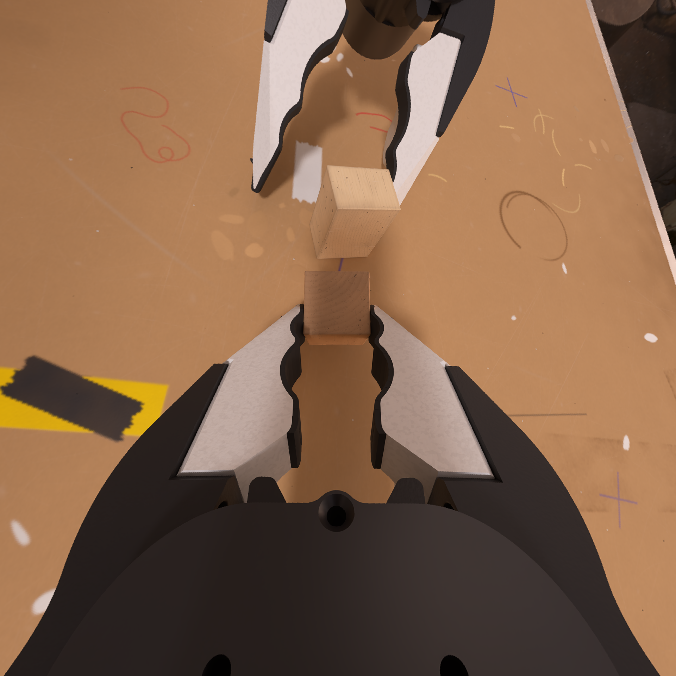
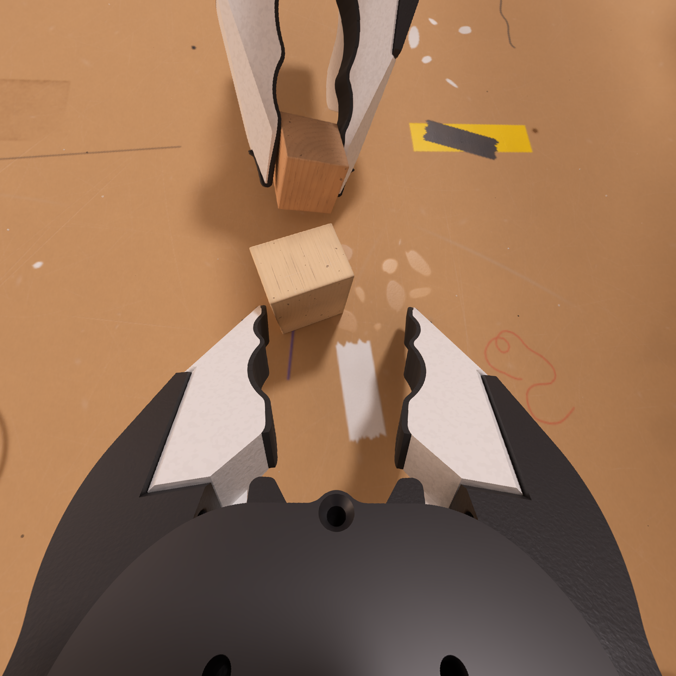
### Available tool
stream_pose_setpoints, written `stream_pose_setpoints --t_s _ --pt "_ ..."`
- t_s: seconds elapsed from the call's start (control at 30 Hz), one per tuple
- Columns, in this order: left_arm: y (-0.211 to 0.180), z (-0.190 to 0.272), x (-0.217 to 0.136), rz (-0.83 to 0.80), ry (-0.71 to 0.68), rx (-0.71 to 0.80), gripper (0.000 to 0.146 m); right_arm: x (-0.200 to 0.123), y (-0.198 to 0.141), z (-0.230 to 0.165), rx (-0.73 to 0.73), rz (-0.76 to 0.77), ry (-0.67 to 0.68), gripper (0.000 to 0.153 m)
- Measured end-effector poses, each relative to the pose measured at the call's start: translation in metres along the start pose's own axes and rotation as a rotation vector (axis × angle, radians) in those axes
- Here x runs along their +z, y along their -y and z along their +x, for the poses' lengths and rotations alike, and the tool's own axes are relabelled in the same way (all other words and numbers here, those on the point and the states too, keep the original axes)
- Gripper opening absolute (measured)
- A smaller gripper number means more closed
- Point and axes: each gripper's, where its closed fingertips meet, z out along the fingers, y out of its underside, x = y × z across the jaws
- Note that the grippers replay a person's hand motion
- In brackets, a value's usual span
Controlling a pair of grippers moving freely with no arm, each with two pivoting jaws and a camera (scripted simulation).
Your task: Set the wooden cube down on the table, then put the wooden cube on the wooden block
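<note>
My left gripper [image 1: 336,311] is shut on the darker wooden cube [image 1: 336,303], which sits between its fingertips low over the table. The same cube [image 2: 311,164] shows in the right wrist view, held in the left gripper [image 2: 307,183]; I cannot tell whether it touches the table. The pale, taller wooden block [image 1: 353,212] stands on the table just beyond the cube, a small gap apart. My right gripper [image 2: 335,311] is open and empty, and the pale block [image 2: 303,274] is just past its left fingertip. The right gripper also shows in the left wrist view [image 1: 325,183], behind the block.
The brown table [image 1: 146,292] bears scribbles and paint flecks. A white tape strip [image 2: 360,391] lies between my right gripper's fingers. A yellow and black tape patch [image 1: 80,398] lies to the left of my left gripper. The table edge [image 1: 629,128] runs along the right.
</note>
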Motion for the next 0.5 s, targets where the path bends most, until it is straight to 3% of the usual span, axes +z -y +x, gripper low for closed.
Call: stream_pose_setpoints --t_s 0.23,0.5 --pt "0.0 -0.011 -0.012 0.031 0.052 -0.028 0.034 0.0 0.0 0.0 0.004 -0.002 0.002 0.075" --pt "-0.016 -0.017 -0.008 -0.083 0.109 0.003 0.034 0.0 0.0 0.0 0.006 -0.002 0.001 0.075"
